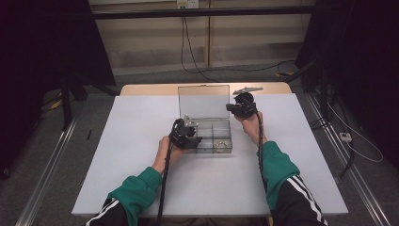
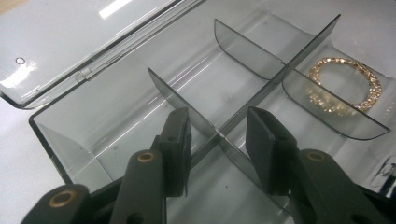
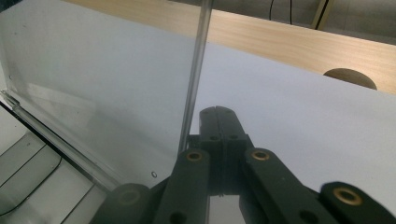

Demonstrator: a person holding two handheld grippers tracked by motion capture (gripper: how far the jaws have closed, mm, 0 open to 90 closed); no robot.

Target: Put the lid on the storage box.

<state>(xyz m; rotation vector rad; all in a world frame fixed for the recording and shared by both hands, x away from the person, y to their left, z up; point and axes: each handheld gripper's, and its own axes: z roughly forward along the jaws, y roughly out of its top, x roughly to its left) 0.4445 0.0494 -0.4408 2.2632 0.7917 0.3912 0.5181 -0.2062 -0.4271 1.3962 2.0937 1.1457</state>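
A clear plastic box (image 1: 207, 152) with grey dividers (image 2: 261, 88) sits mid-table, its lid (image 1: 203, 101) standing upright. A gold bracelet (image 1: 219, 145) (image 2: 348, 84) lies in the front right compartment. My left gripper (image 1: 197, 140) (image 2: 217, 126) dips into the box from its left front corner, jaws apart astride a divider and not pressing on it. My right gripper (image 1: 230, 107) (image 3: 219, 114) is shut with nothing between its jaws, its tips right beside the lid's right edge (image 3: 194, 93); I cannot tell whether they touch it.
The box rests on a white table top (image 1: 141, 141) with a wooden strip (image 1: 150, 89) (image 3: 280, 37) along its far edge. Dark stands and cables flank the table on the floor. Both forearms in green sleeves come in from the near edge.
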